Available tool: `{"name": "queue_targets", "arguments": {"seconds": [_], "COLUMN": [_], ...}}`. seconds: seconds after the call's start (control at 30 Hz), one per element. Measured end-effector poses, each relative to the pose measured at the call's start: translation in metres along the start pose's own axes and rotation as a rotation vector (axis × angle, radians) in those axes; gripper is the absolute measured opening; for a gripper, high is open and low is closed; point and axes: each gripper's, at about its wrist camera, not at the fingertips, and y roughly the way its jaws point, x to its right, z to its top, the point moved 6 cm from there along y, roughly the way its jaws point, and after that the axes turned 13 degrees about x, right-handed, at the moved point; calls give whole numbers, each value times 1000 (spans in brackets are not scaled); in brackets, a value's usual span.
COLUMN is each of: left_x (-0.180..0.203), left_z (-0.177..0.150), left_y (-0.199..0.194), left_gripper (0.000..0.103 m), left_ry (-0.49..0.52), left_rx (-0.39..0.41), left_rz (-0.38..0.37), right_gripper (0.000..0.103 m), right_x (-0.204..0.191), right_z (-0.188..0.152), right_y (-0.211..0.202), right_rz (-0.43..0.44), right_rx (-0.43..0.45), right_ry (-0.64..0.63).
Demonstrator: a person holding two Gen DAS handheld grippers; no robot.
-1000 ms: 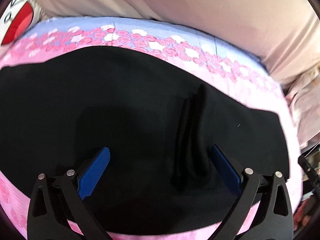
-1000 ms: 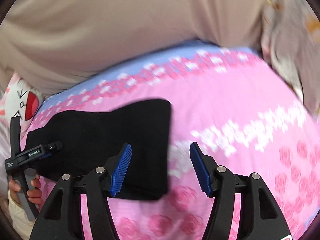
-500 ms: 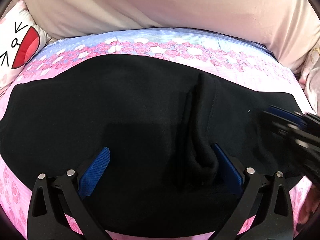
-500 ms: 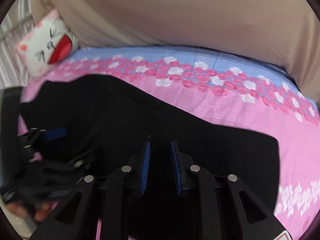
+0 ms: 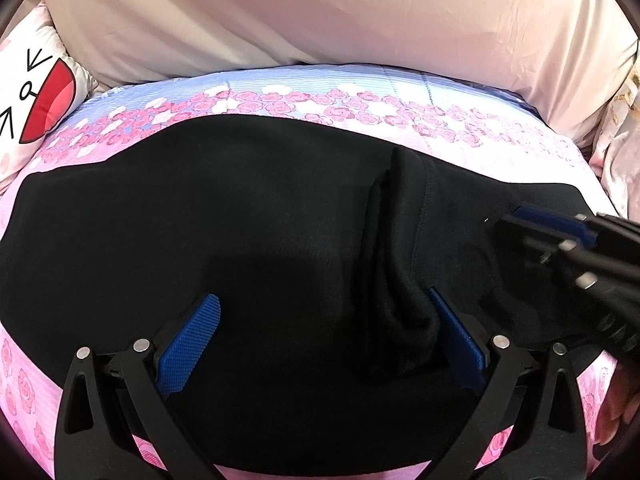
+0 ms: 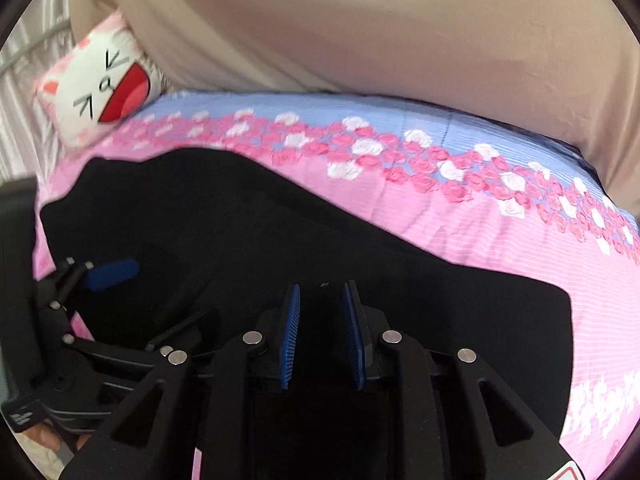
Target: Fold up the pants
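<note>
Black pants [image 5: 248,220] lie spread across the pink floral bed cover, with a raised ridge of bunched cloth [image 5: 404,264] running toward me. My left gripper [image 5: 324,312] is open wide, low over the pants; the ridge lies against its right finger. My right gripper [image 6: 322,308] hovers over the pants [image 6: 440,312] with jaws narrowed to a small gap; I cannot tell whether cloth is pinched between them. It also shows blurred at the right of the left wrist view [image 5: 560,236]. The left gripper appears at the left of the right wrist view [image 6: 108,276].
A pink floral bed cover [image 5: 360,100] with a blue band lies under the pants. A beige duvet [image 5: 320,12] is heaped at the back. A white cat-face pillow [image 6: 100,88] sits at the back left. More bedding [image 5: 620,140] lies at the right.
My right gripper swung left from the pants' end to over their middle and narrowed its jaws. The left gripper stayed open by the ridge, barely moving.
</note>
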Motion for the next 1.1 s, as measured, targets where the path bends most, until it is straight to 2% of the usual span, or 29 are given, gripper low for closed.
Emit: {"name": "queue_targets", "arguments": {"seconds": [0.1,0.13,0.17,0.27,0.37,0.43,0.5,0.57,0.63,0.67,0.7,0.73,0.77,0.8,0.83,0.87,0.93,0.97,1.0,1.1], "left_x": [0,0,0,0,1,1,1,2,2,2,2,2,2,2,1,2,1,0,-1,-8], "left_z": [0,0,0,0,0,0,1,1,1,1,0,1,1,0,0,1,1,2,2,4], "left_y": [-1,-1,-1,-1,-1,-1,-1,-2,-2,-2,-2,-2,-1,-2,-2,-2,-2,-3,-5,-19], "left_gripper": [98,98,98,98,98,98,98,98,98,98,98,98,98,98,98,98,98,98,98,98], "left_ry": [3,0,-2,-3,-7,-7,-8,-8,-8,-8,-8,-8,-8,-8,-7,-5,-17,-29,-48,-101], "left_rx": [2,2,2,4,4,5,5,5,5,5,5,6,6,5,4,1,-17,-25,-41,-61], "left_rz": [1,-1,-3,-4,-5,-5,-5,-5,-5,-5,-4,-4,-4,-4,-3,1,10,12,14,-10], "right_gripper": [18,5,0,0,0,0,0,0,0,1,2,7,29,48,74,76,78,82,83,86], "right_x": [3,6,9,22,43,64,80,89,92,94,95,96,99,101,102,101,92,87,81,80], "right_z": [-4,-3,-2,2,12,16,11,-2,-29,-44,-70,-92,-125,-144,-165,-177,-178,-171,-154,-114], "right_y": [15,18,19,16,-18,-56,-97,-135,-177,-193,-212,-224,-239,-247,-256,-264,-274,-275,-270,-241], "right_rz": [-9,-7,-13,27,-45,-46,-61,-38,-26,-40,-74,-113,-175,-200,-226,-258,-274,-247,-193,-126], "right_rx": [-2,8,18,38,122,173,191,167,96,50,-39,-117,-226,-293,-358,-380,-318,-265,-173,-23], "right_ry": [6,18,30,121,141,200,207,196,139,98,34,-25,-93,-110,-127,-155,-193,-182,-154,-81]}}
